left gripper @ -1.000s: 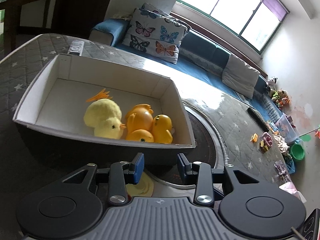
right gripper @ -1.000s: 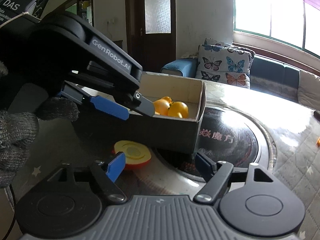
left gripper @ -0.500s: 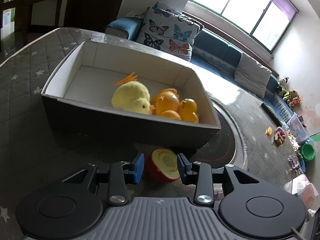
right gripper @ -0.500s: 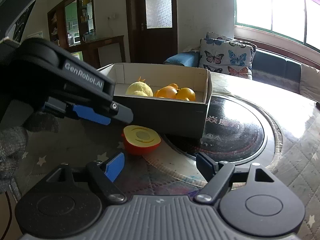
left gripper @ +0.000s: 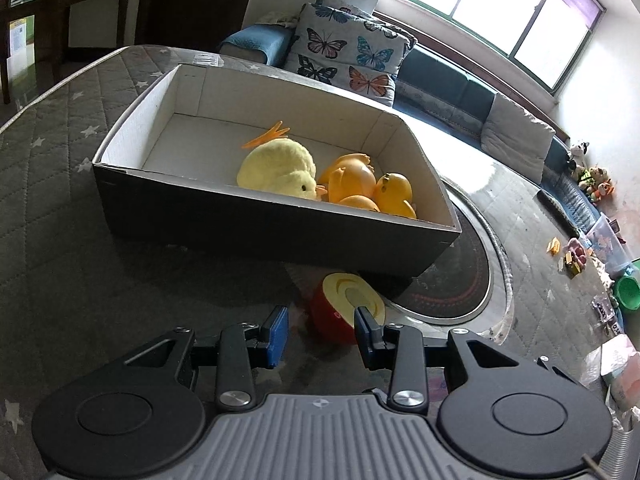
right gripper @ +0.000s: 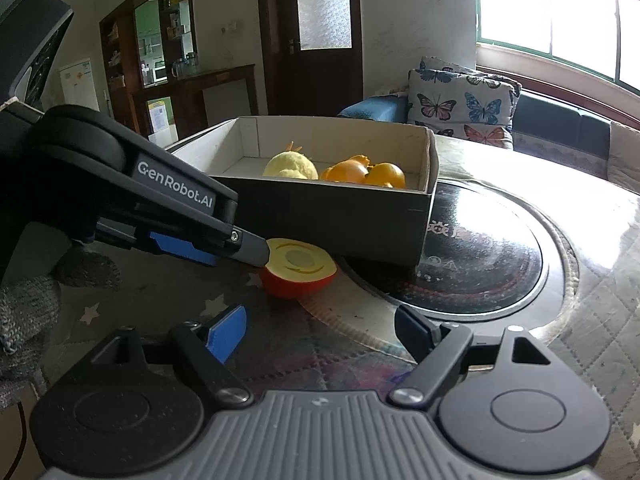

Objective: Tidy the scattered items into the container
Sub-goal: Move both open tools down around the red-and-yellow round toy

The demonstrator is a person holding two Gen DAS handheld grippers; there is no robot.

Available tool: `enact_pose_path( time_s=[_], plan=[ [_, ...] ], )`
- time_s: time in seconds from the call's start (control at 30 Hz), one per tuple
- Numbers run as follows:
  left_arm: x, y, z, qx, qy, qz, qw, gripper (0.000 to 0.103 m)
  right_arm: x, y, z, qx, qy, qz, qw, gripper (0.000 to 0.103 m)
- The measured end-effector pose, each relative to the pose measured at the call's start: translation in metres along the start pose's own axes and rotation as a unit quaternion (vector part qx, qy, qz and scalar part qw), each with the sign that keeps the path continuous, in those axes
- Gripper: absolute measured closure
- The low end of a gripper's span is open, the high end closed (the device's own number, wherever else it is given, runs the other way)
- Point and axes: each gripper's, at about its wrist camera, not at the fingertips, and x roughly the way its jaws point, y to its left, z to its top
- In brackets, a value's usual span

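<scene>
A red toy apple half point(left gripper: 346, 308) point(right gripper: 298, 270), yellow cut face up, lies on the table just in front of the cardboard box point(left gripper: 240, 228) point(right gripper: 340, 216). The box holds a yellow plush chick point(left gripper: 280, 170) and orange rubber ducks point(left gripper: 372, 192). My left gripper point(left gripper: 320, 320) is open and low over the table. The apple half sits at its fingertips, close to the right pad, and neither pad presses on it. The right wrist view shows one left fingertip point(right gripper: 250, 250) at the apple's near edge. My right gripper point(right gripper: 320, 320) hangs back from the apple, its jaws opening with nothing between them.
A round black hotplate point(left gripper: 460, 280) point(right gripper: 480, 248) is set into the star-quilted table point(left gripper: 60, 208), partly under the box. A gloved hand point(right gripper: 24, 300) holds the left gripper. A sofa with butterfly cushions point(left gripper: 344, 52) stands behind, and toys litter the floor point(left gripper: 600, 264) at right.
My left gripper has come down and drawn back from the box, so the apple half now sits at its fingertips. The right jaws have spread a little wider.
</scene>
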Motion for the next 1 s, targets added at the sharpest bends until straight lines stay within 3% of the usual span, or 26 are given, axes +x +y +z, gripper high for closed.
enact_pose_path(
  time_s=[0.43, 0.63, 1.0],
  plan=[
    [0.001, 0.007, 0.003, -0.013, 0.003, 0.007, 0.9999, 0.065, 0.012, 0.003, 0.002, -0.003, 0.013, 0.010, 1.000, 0.019],
    [0.001, 0.010, 0.005, -0.016, 0.003, 0.007, 0.9998, 0.065, 0.016, 0.005, 0.003, -0.005, 0.013, 0.011, 1.000, 0.013],
    [-0.001, 0.016, 0.016, -0.034, -0.002, -0.014, 0.9993, 0.064, 0.023, 0.009, 0.007, -0.009, 0.014, 0.013, 1.000, 0.013]
  ],
)
